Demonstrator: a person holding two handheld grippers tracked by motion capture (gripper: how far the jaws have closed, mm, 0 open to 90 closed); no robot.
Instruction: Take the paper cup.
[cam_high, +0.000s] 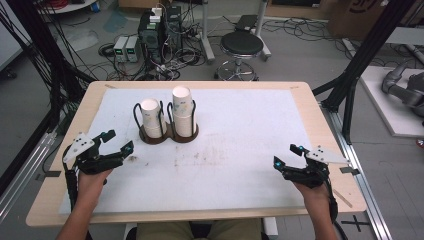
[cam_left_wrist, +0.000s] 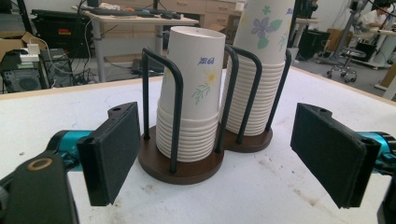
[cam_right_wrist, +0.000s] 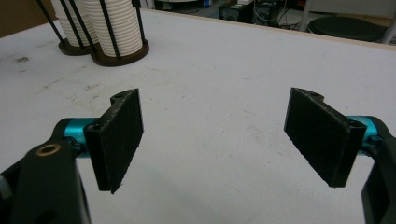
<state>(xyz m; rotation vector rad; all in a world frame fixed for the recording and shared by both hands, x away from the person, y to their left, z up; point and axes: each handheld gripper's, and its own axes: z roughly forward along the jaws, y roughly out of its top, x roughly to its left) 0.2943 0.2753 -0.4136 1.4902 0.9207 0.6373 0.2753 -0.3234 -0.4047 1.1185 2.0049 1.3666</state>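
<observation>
- Two stacks of paper cups sit in a double cup holder toward the table's far edge, left of its middle: shorter stack in the left ring, taller stack in the right.
- My left gripper is near the left edge, jaws wide apart and holding nothing, aimed at the shorter stack; it's close but not touching.
- My right gripper is near the right edge, jaws fully apart, empty, well clear of the holder.
- Risk: the black wire loops flank each stack. A low approach would put a pad on wire instead of cup, likely dragging the whole holder.
- Risk: cups are nested tight. Grabbing low probably lifts several at once; aim at the top cup's exposed wall.
- Risk: thin paper. A hard squeeze would crush the wall.
- Risk: an angled pull could tip the taller stack or rock the wooden base, since nothing steadies it.
</observation>
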